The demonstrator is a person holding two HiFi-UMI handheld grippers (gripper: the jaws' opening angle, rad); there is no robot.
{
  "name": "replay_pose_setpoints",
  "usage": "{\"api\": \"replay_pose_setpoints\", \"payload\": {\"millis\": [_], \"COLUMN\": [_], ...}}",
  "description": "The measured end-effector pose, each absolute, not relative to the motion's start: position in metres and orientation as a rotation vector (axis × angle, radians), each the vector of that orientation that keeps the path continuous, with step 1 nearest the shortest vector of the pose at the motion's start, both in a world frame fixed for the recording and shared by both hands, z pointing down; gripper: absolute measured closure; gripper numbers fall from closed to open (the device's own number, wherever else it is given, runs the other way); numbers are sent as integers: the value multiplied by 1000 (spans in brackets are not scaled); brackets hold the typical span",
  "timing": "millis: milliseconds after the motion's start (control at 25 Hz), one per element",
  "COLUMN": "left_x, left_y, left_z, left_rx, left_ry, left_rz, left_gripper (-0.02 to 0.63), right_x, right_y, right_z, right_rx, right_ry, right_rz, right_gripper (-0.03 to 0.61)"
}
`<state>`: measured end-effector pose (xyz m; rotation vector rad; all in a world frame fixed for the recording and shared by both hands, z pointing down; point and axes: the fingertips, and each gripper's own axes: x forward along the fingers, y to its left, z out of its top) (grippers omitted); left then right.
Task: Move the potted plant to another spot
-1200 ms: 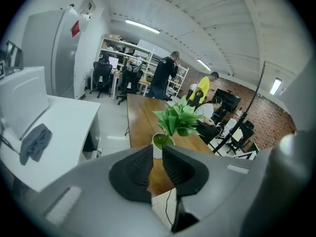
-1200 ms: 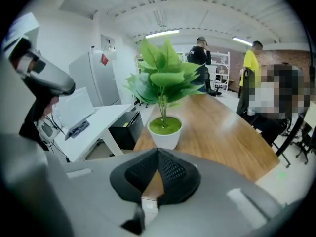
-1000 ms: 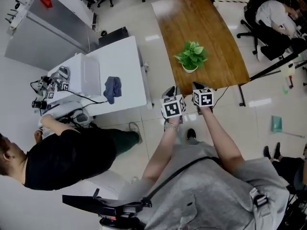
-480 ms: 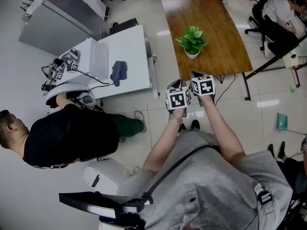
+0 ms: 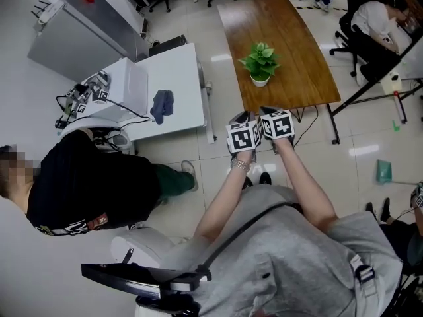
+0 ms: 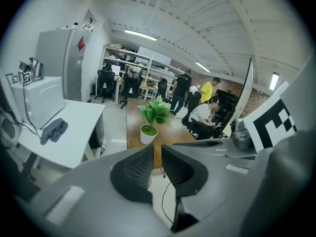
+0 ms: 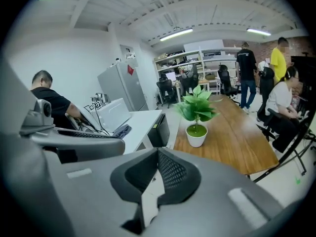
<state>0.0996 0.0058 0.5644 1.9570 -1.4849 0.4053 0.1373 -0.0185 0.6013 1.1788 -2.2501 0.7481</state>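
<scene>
The potted plant [image 5: 260, 65], green leaves in a small white pot, stands upright on the brown wooden table [image 5: 291, 38], near its middle. My two grippers hang side by side in the air over the floor, just short of the table's near edge and well short of the plant. The left gripper [image 5: 238, 117] shows a narrow slit between its jaws, with nothing in it. The right gripper [image 5: 267, 110] is shut and empty. Beyond the left gripper [image 6: 157, 149] stands the plant [image 6: 149, 120]. The plant [image 7: 196, 117] also lies ahead of the right gripper [image 7: 158, 151].
A white desk [image 5: 178, 78] with a blue cloth [image 5: 160, 104] stands left of the table. A person in black [image 5: 92, 190] bends over equipment at its near end. A seated person [image 5: 377, 25] and office chairs are on the table's right. A grey cabinet [image 5: 79, 38] stands far left.
Both grippers have risen a little and stayed close to the table's near edge while the head view shifted. The plant has not moved on the table.
</scene>
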Motion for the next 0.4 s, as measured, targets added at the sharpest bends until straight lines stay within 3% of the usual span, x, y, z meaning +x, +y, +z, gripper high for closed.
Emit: {"api": "replay_pose_setpoints", "payload": {"millis": [400], "left_x": [92], "left_y": [29], "left_z": [573], "left_rx": [1947], "left_ry": [-1458], "left_rz": [444], "left_gripper": [549], "right_x": [123], "right_y": [0], "right_z": [596], "right_rx": [1145], "right_ry": [-2263], "right_rz": [746], "right_gripper": [578]}}
